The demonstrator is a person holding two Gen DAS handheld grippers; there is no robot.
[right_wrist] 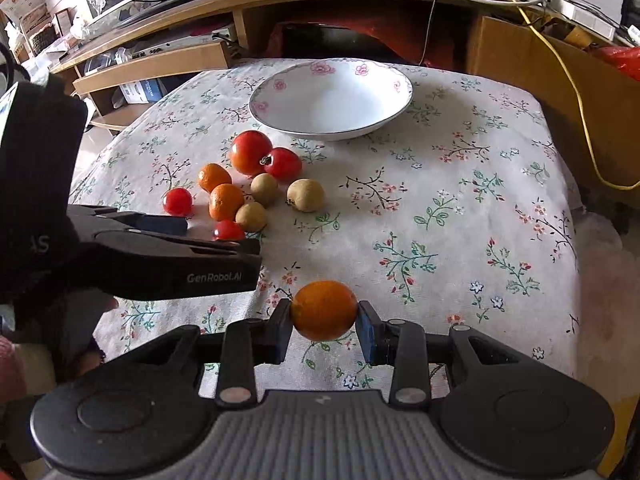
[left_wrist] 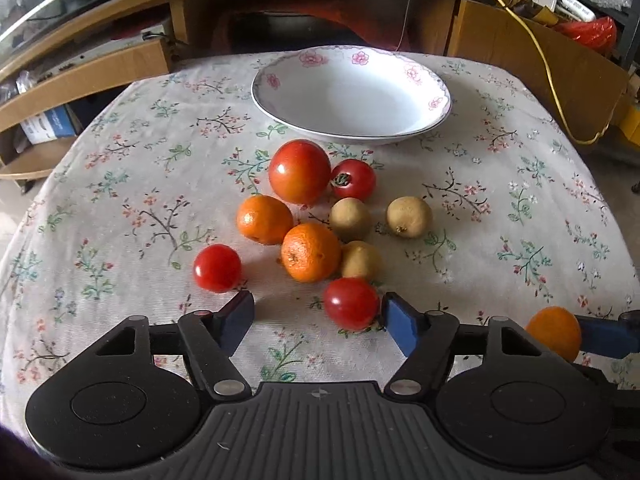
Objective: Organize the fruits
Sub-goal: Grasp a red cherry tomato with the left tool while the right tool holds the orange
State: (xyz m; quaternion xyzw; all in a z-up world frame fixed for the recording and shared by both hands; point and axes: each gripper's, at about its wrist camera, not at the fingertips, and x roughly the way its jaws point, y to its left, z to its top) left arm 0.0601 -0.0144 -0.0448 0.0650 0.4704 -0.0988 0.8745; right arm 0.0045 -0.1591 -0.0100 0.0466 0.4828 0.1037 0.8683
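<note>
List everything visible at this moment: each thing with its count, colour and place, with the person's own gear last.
tomatoes: four, red, in the cluster mid-table; one lies between the left gripper's fingers.
oranges: three, orange; two in the cluster, one in the right gripper.
kiwis: three, brown-green, right side of the cluster.
bowl: one, white with pink flowers, empty, far end of the table.
tablecloth: one, pale floral, covering the table.
yellow cable: one, hanging at the right beyond the table.
left gripper: black, blue pads, open.
right gripper: black, clamped on an orange.
</note>
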